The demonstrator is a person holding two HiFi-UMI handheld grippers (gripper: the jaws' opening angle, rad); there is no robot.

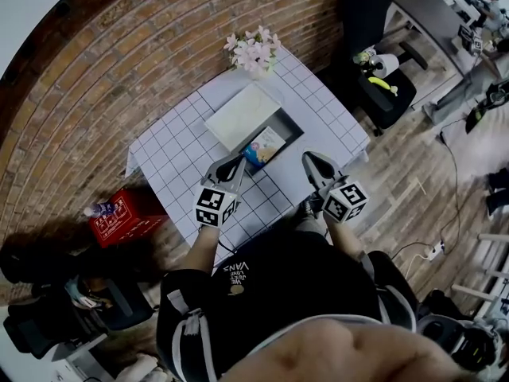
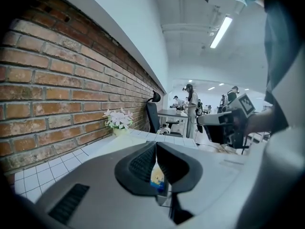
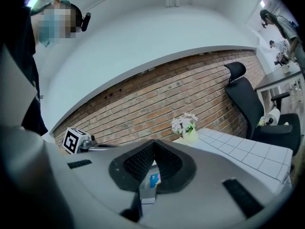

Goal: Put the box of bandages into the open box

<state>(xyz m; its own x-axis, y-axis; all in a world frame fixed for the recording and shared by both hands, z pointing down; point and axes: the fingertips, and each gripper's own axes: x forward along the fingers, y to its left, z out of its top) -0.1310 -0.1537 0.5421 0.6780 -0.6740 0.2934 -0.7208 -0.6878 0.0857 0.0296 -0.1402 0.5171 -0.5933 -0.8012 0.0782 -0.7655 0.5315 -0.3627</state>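
The bandage box (image 1: 263, 145), blue with a colourful picture, lies in the near-left part of the dark open box (image 1: 293, 126) on the checked table. My left gripper (image 1: 238, 160) hovers just in front of the bandage box's near corner; whether it touches the box I cannot tell. Its jaws are shut with nothing between the pads. In the left gripper view the tips (image 2: 156, 145) meet, and the bandage box (image 2: 157, 177) shows through the slit below them. My right gripper (image 1: 307, 158) is shut too, near the open box's right side. Its tips (image 3: 153, 146) meet above the bandage box (image 3: 154, 179).
The box's white lid (image 1: 242, 114) lies flat at its far left. A vase of pale flowers (image 1: 254, 52) stands at the table's far corner by the brick wall. On the floor are a red crate (image 1: 119, 217) to the left and a black office chair (image 1: 383, 86) to the right.
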